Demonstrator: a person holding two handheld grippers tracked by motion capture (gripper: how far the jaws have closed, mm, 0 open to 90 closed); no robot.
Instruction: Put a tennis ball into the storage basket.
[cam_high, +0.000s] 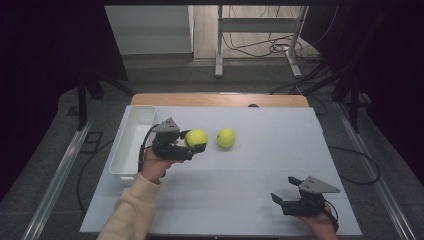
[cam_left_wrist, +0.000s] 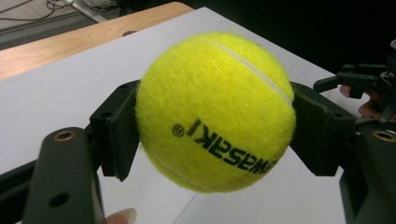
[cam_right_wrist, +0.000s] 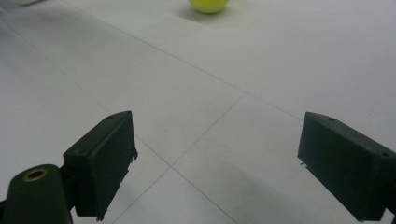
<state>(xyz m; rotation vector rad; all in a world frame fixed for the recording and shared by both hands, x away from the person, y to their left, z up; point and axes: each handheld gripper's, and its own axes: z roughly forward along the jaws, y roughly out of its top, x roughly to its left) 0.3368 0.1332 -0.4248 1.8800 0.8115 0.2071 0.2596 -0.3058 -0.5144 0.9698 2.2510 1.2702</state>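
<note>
White table (cam_high: 240, 200): left gripper (cam_high: 196, 142) clamps a tennis ball (cam_high: 196, 138) beside white bin (cam_high: 131, 145); second ball (cam_high: 226, 138) lies just right; right gripper (cam_high: 286, 192) empty, jaws wide apart.

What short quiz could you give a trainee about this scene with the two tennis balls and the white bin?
1. True or false: the left gripper is shut on a tennis ball.
2. Where is the second tennis ball? A) inside the white bin B) on the white table surface C) in the right gripper
3. Fill in: the right gripper's jaws are ____ and hold nothing.

Key:
1. True; in the left gripper view both jaws press on its sides.
2. B.
3. Open.
</note>
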